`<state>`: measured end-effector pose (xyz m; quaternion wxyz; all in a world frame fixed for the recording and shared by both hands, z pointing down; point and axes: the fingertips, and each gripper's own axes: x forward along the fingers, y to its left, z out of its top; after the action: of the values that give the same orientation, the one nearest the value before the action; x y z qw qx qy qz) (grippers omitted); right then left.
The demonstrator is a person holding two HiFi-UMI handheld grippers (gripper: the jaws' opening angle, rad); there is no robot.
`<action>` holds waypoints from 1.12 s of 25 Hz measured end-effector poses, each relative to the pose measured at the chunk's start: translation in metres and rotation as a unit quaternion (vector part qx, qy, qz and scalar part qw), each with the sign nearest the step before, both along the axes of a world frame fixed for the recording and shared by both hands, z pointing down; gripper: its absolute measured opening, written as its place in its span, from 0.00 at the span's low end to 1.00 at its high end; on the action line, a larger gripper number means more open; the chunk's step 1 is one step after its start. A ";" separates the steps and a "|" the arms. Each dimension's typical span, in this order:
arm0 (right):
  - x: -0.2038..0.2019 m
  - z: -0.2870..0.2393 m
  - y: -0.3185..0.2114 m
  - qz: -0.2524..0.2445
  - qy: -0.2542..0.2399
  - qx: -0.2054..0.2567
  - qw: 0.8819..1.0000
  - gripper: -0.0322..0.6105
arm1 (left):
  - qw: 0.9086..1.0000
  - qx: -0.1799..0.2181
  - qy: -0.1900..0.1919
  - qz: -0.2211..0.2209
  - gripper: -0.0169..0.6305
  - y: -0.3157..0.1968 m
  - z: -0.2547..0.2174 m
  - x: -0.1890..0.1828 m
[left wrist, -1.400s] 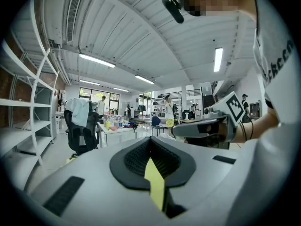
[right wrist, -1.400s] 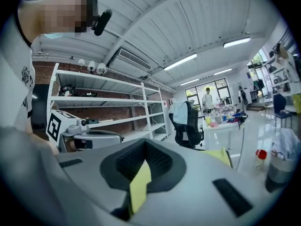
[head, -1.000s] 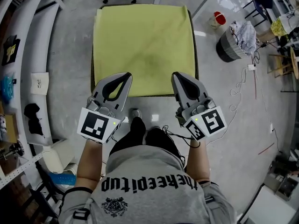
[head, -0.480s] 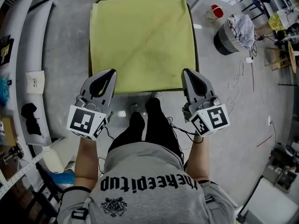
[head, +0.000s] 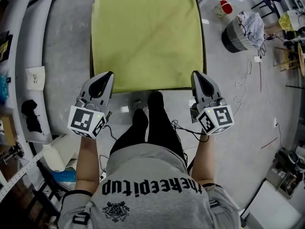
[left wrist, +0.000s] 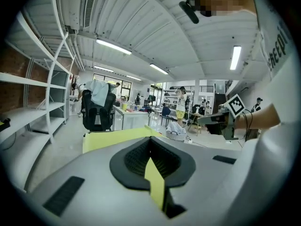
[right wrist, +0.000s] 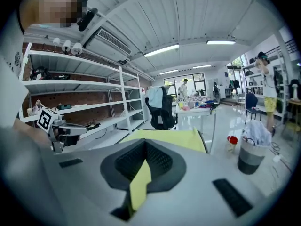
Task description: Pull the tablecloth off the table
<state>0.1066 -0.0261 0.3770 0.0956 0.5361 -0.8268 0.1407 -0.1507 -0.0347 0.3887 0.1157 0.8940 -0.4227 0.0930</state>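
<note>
A yellow-green tablecloth (head: 145, 37) covers a small square table (head: 203, 46) in front of me. In the head view my left gripper (head: 108, 74) is at the cloth's near left corner and my right gripper (head: 197, 73) at its near right corner. Both are shut. In the left gripper view (left wrist: 151, 145) a strip of the yellow cloth (left wrist: 155, 185) is pinched between the jaws. The right gripper view (right wrist: 145, 147) shows the same, a yellow fold (right wrist: 139, 185) caught in its jaws. The rest of the cloth lies flat on the tabletop.
My legs (head: 147, 128) stand just short of the table's near edge. A black office chair (left wrist: 96, 109) sits beyond the table. A grey bin (head: 237, 35) and a red-lidded container (head: 224, 6) stand to the right, with cables (head: 248, 85) on the floor. White shelving (head: 28, 56) runs along the left.
Both grippers have moved apart, from the cloth's near edge out to its near corners, and sunk lower. The cloth still lies spread on the table.
</note>
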 end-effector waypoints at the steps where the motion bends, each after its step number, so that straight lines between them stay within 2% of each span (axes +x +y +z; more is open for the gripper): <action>1: 0.003 0.006 0.000 0.003 0.000 -0.004 1.000 0.07 | 1.000 -0.003 -0.002 -0.003 0.05 0.000 0.006 -0.001; 7: 0.019 0.034 -0.001 0.029 -0.012 -0.025 0.999 0.07 | 0.999 -0.037 -0.019 -0.027 0.05 0.002 0.041 -0.010; 16: 0.031 0.077 0.000 0.034 -0.009 -0.069 0.997 0.08 | 0.994 -0.092 -0.034 -0.058 0.05 0.004 0.090 -0.022; 24: 0.042 0.111 0.002 0.040 -0.001 -0.102 0.994 0.19 | 0.987 -0.127 -0.054 -0.081 0.06 0.005 0.125 -0.034; 28: 0.048 0.128 0.004 0.045 -0.001 -0.118 0.992 0.25 | 0.981 -0.160 -0.055 -0.098 0.17 0.008 0.149 -0.042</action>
<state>0.1548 -0.0217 0.5049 0.1509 0.5577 -0.7797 0.2415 -0.1931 -0.0269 0.5377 0.2421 0.8120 -0.4934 0.1963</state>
